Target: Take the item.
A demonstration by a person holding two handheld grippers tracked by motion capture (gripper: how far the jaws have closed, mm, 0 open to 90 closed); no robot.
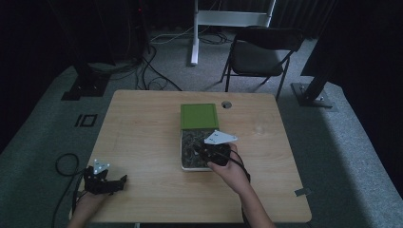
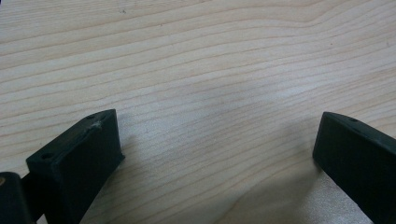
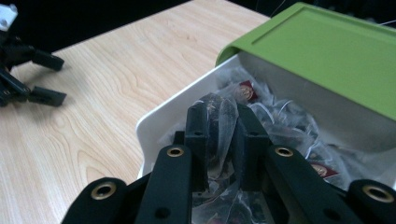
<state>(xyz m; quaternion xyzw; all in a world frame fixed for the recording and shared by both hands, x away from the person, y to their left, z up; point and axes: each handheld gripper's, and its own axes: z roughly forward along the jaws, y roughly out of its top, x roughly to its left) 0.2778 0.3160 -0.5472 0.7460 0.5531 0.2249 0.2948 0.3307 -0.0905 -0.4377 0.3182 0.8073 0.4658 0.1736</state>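
Looking down from the high view, the right gripper (image 1: 205,151) hangs over the white box (image 1: 182,156) of tea bags in the middle of the bench (image 1: 142,133), whose green lid (image 1: 199,116) is slid back toward the far side. The left gripper (image 1: 114,183) rests near the bench's near left corner, well apart from the box.

From the left gripper view, its jaws stand wide apart over bare wood, released and holding nothing.

From the right gripper view, the jaws are clenched on a tea bag (image 3: 219,126), its translucent pouch pinched between the pads just above the pile inside the box.

By my judgement, the step in hand is picking one bag out. Next comes a clean lift clear of the rim, minding that strings of neighbouring bags do not drag along, then carrying it to the open bench.
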